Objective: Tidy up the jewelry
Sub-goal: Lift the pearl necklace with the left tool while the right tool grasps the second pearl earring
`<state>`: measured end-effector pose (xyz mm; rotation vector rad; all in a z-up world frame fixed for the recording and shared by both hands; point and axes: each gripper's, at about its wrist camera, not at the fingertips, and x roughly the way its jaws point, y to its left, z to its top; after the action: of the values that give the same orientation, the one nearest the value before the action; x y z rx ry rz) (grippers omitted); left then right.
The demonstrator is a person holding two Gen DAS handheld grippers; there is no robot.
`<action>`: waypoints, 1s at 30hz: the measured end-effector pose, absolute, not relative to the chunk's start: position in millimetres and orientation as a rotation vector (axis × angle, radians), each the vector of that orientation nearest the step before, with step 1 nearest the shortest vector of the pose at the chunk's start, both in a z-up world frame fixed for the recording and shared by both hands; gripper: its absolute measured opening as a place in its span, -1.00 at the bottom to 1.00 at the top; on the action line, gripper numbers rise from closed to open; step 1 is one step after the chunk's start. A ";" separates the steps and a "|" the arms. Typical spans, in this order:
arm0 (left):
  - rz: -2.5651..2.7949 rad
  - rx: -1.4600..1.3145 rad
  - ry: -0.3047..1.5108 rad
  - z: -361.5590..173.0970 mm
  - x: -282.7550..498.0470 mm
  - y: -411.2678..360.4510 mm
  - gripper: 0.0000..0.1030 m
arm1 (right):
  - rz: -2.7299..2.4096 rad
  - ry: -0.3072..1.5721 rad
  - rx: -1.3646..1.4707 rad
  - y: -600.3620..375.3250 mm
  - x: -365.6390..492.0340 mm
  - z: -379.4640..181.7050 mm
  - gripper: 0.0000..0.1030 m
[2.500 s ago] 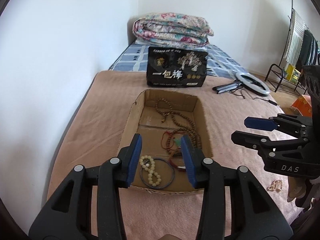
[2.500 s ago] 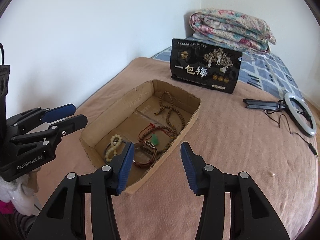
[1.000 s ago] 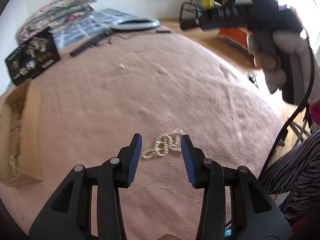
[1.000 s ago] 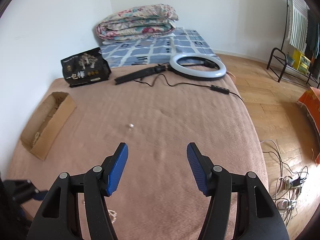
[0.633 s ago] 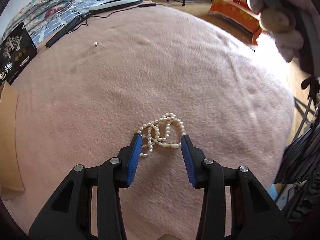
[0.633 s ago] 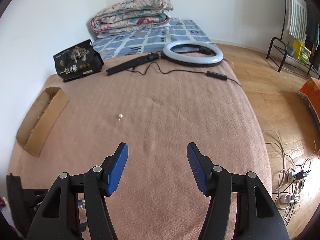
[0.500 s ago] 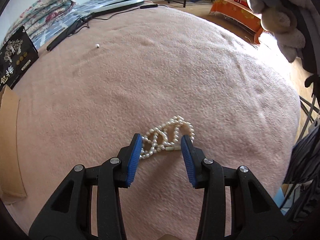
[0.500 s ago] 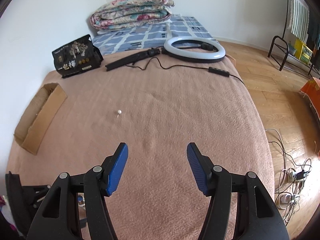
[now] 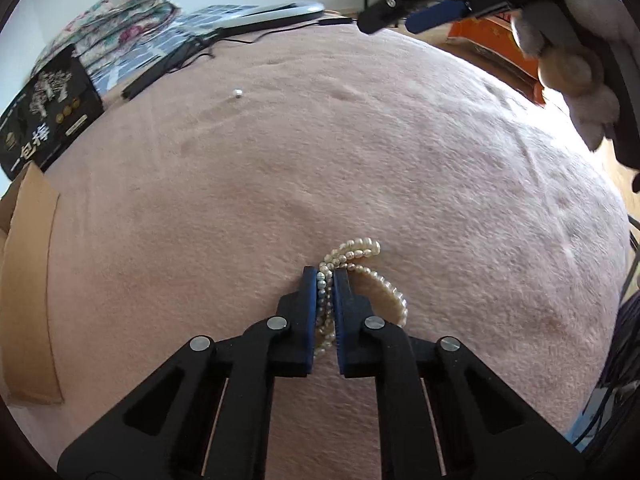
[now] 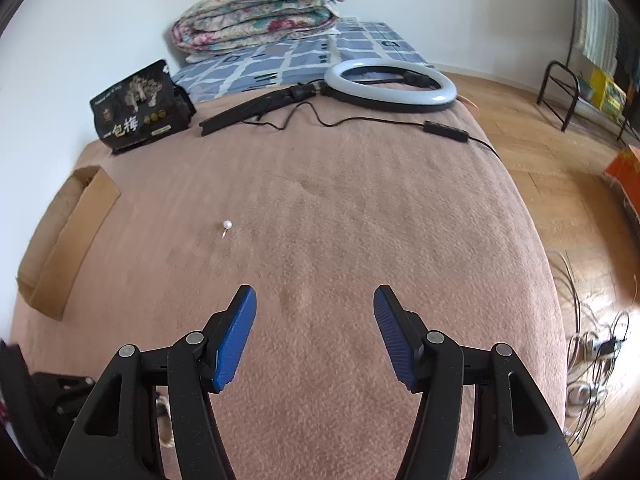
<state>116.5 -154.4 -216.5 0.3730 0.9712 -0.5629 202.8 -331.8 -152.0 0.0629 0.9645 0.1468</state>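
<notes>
My left gripper [image 9: 325, 274] is shut on a white pearl necklace [image 9: 362, 251] that lies on the pink blanket [image 9: 360, 140]; strands pass between the blue pads and loops spill out ahead and to the right. My right gripper [image 10: 315, 294] is open and empty, above the blanket; it also shows at the top of the left wrist view [image 9: 416, 16]. A single pearl earring [image 10: 227, 225] lies loose on the blanket, also in the left wrist view [image 9: 237, 92]. The cardboard jewelry box [image 10: 64, 236] sits at the blanket's left edge, its contents hidden.
A black snack bag [image 10: 138, 110] stands behind the box. A ring light [image 10: 390, 84] with its stand and cable lies at the far end of the blanket, before a folded quilt [image 10: 260, 12]. Wooden floor with cables [image 10: 592, 352] lies to the right.
My left gripper swung from the box to the pearl necklace, came down over it and closed on its strands. My right gripper moved away from the box and stays open.
</notes>
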 end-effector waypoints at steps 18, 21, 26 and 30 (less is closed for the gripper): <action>-0.420 0.217 1.015 -216.1 192.2 -99.4 -0.86 | 0.332 0.953 -0.052 -257.0 264.0 -193.5 -0.35; -0.398 0.196 1.016 -216.2 203.9 -92.4 -0.86 | 0.330 0.959 -0.052 -251.6 273.3 -200.8 -0.39; -0.357 0.164 1.010 -216.5 222.2 -82.8 -0.86 | 0.340 0.955 -0.041 -246.0 283.0 -205.2 -0.47; -0.323 0.124 1.009 -216.1 235.9 -73.4 -0.86 | 0.339 0.960 -0.059 -239.1 289.6 -208.7 -0.52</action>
<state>235.9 -73.4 -216.1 0.1239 1.0089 -0.3231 289.6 -239.1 -208.7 -0.0590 0.9603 0.3386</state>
